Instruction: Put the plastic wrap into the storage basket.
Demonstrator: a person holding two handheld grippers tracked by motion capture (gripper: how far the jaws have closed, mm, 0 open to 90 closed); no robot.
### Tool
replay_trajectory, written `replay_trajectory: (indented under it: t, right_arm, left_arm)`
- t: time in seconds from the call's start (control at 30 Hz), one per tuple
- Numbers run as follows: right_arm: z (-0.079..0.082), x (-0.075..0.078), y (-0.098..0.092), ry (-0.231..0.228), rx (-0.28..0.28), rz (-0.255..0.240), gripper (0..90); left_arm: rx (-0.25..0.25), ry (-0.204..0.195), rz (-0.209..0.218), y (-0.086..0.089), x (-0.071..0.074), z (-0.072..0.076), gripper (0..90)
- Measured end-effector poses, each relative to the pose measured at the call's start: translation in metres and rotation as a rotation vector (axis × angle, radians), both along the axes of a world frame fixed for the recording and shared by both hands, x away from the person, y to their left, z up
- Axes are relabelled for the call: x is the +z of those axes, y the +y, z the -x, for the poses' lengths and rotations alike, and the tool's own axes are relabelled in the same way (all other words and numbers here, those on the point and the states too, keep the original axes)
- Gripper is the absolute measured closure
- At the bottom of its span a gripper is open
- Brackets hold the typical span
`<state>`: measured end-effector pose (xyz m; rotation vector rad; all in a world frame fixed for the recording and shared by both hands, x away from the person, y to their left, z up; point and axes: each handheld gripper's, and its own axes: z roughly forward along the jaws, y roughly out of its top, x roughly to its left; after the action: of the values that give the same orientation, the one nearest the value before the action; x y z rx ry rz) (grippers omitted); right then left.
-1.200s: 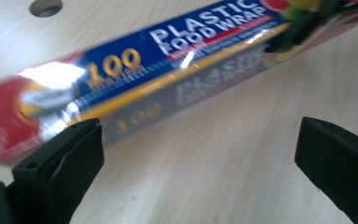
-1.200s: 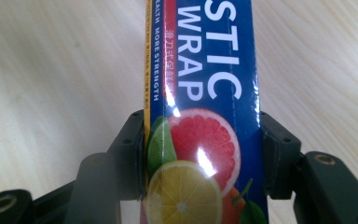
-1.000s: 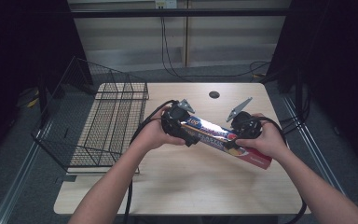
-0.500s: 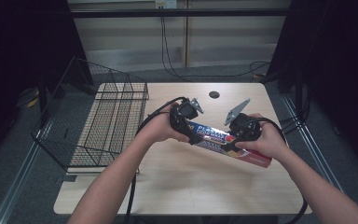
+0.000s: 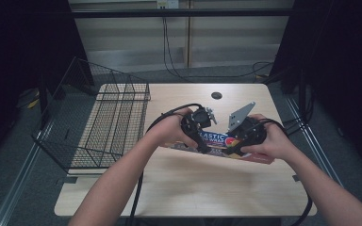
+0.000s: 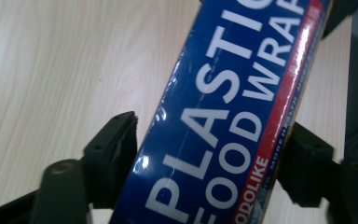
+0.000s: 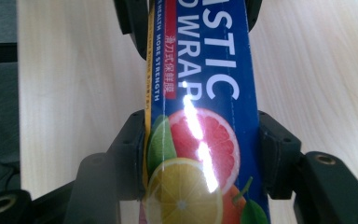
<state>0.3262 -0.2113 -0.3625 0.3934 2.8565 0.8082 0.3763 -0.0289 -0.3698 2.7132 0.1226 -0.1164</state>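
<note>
Pale wood table (image 5: 184,188), dark surrounding room.

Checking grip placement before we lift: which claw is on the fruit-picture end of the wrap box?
The right claw. It clamps the box across the grapefruit and lemon picture, while the left claw sits on the white lettering.

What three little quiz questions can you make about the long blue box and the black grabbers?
1. True or false: the long blue cardboard plastic-wrap box lies inside the black wire basket.
2. Which fruit picture sits between the right gripper jaws? A bananas, B citrus slices, C grapes.
3. What do the left gripper jaws, which have just been closing, have between them?

Key: 1 false, it is over the light wooden table; 2 B; 3 the box.
</note>
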Motion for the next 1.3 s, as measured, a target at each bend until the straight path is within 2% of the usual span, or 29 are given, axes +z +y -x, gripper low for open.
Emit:
replay_trajectory:
  t: [0.03,0.1,0.13,0.17,0.2,0.23,0.27,0.3,0.33,0.37,0.4,0.5,0.53,0.57,0.6,0.73,0.83,0.87,0.9,0.93,0.97,1.0,1.03,1.17,1.2,1.3]
  right_arm:
    - [-0.001,0.0,0.0,0.007,0.011,-0.005,44.8]
    - [-0.002,-0.002,-0.002,0.02,0.047,-0.004,44.0]
    - [-0.003,-0.003,-0.003,0.019,0.058,-0.009,42.3]
    - [-0.003,-0.003,-0.003,0.019,0.058,-0.009,42.3]
    - [-0.006,-0.004,-0.006,0.06,0.049,-0.051,38.1]
    - [-0.006,-0.004,-0.006,0.056,0.037,-0.061,34.9]
    - [-0.006,-0.004,-0.006,0.056,0.037,-0.061,34.9]
    - [-0.006,-0.002,-0.008,0.023,0.011,-0.075,28.6]
    - [-0.006,-0.001,-0.009,0.004,0.002,-0.088,23.9]
    - [-0.006,-0.001,-0.009,0.004,0.002,-0.088,23.9]
    - [-0.005,0.0,-0.01,0.009,-0.017,-0.121,18.0]
    - [-0.006,0.003,-0.016,-0.008,-0.055,-0.145,11.9]
    - [-0.005,0.004,-0.02,-0.027,-0.077,-0.143,8.4]
    - [-0.005,0.004,-0.02,-0.027,-0.077,-0.143,8.4]
    - [-0.003,0.006,-0.024,-0.034,-0.104,-0.164,6.4]
    - [-0.001,0.008,-0.032,-0.058,-0.145,-0.18,4.5]
    - [0.0,0.006,-0.037,-0.05,-0.158,-0.194,3.7]
    - [0.001,0.004,-0.038,-0.034,-0.174,-0.206,3.7]
    - [0.001,0.003,-0.039,-0.04,-0.175,-0.208,3.7]
    - [0.002,0.002,-0.039,-0.039,-0.18,-0.21,3.7]
    - [0.003,0.001,-0.038,-0.053,-0.197,-0.196,3.7]
    - [0.003,0.0,-0.038,-0.054,-0.197,-0.199,3.7]
    - [0.004,-0.001,-0.037,-0.044,-0.202,-0.212,3.7]
    - [0.008,-0.007,-0.035,-0.043,-0.213,-0.212,2.9]
    - [0.008,-0.008,-0.034,-0.027,-0.216,-0.221,2.6]
    - [0.01,-0.016,-0.031,-0.017,-0.252,-0.23,2.7]
  left_arm:
    - [0.016,0.003,-0.006,-0.002,-0.001,0.002,31.9]
    - [0.019,-0.009,-0.045,-0.007,-0.001,0.011,35.2]
    - [0.019,-0.009,-0.045,-0.007,-0.001,0.011,36.3]
    - [0.03,0.002,-0.056,-0.008,0.0,0.013,36.3]
    - [0.049,0.018,-0.056,-0.01,0.002,0.017,38.6]
    - [0.049,0.018,-0.056,-0.01,0.002,0.017,39.9]
    - [0.07,0.036,-0.055,-0.01,0.004,0.018,39.9]
    - [0.106,0.062,-0.049,-0.009,0.009,0.017,41.6]
    - [0.128,0.051,-0.056,-0.009,0.011,0.018,42.3]
    - [0.128,0.051,-0.056,-0.009,0.011,0.018,42.7]
    - [0.14,0.038,-0.067,-0.008,0.013,0.018,42.7]
    - [0.208,0.047,-0.078,-0.003,0.014,0.016,43.5]
    - [0.249,0.054,-0.076,0.007,0.013,0.011,43.6]
    - [0.249,0.054,-0.076,0.007,0.013,0.011,43.5]
    - [0.259,0.067,-0.08,0.009,0.014,0.009,43.5]
    - [0.326,0.065,-0.09,0.021,0.013,0.001,43.6]
    - [0.351,0.072,-0.098,0.026,0.014,-0.002,43.7]
    - [0.377,0.072,-0.099,0.031,0.014,-0.006,43.6]
    - [0.382,0.069,-0.099,0.033,0.014,-0.009,43.7]
    - [0.408,0.076,-0.097,0.035,0.013,-0.01,43.7]
    - [0.4,0.058,-0.1,0.036,0.014,-0.012,43.7]
    - [0.41,0.063,-0.108,0.038,0.014,-0.013,43.7]
    - [0.426,0.065,-0.102,0.038,0.014,-0.014,43.7]
    - [0.465,0.058,-0.102,0.042,0.018,-0.019,43.7]
    - [0.48,0.061,-0.094,0.043,0.019,-0.02,43.7]
    - [0.505,0.058,-0.09,0.046,0.021,-0.023,43.7]
